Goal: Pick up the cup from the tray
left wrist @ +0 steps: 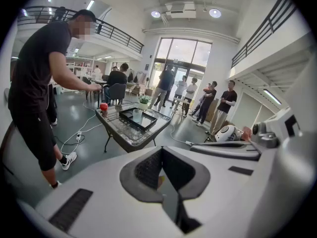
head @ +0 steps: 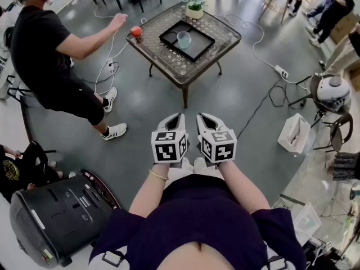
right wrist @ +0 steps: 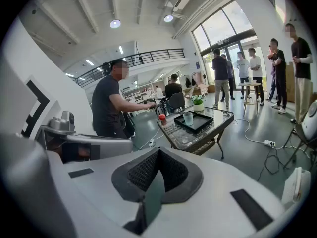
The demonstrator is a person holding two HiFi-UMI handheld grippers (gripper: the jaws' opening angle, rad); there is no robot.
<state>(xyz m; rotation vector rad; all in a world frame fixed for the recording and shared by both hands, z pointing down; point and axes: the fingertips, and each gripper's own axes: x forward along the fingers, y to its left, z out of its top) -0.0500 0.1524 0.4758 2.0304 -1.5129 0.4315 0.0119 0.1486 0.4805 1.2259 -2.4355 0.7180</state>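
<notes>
A clear cup (head: 184,39) stands upright in a black tray (head: 201,45) on a low glass-topped table (head: 169,62), well ahead of me across the floor. My left gripper (head: 178,117) and right gripper (head: 201,117) are held side by side close to my body, pointing toward the table and far from it. Both are shut with nothing between the jaws. In the left gripper view the cup (left wrist: 137,115) sits in the tray (left wrist: 149,123) beyond the closed left gripper (left wrist: 161,150). In the right gripper view the cup (right wrist: 188,118) and tray (right wrist: 202,123) lie past the closed right gripper (right wrist: 158,150).
A person in black (head: 48,55) stands left of the table, hand reaching near a red object (head: 135,31) on it. A potted plant (head: 194,7) sits at the table's far edge. Cables and a power strip (head: 280,71) cross the floor; a black case (head: 56,218) lies by me.
</notes>
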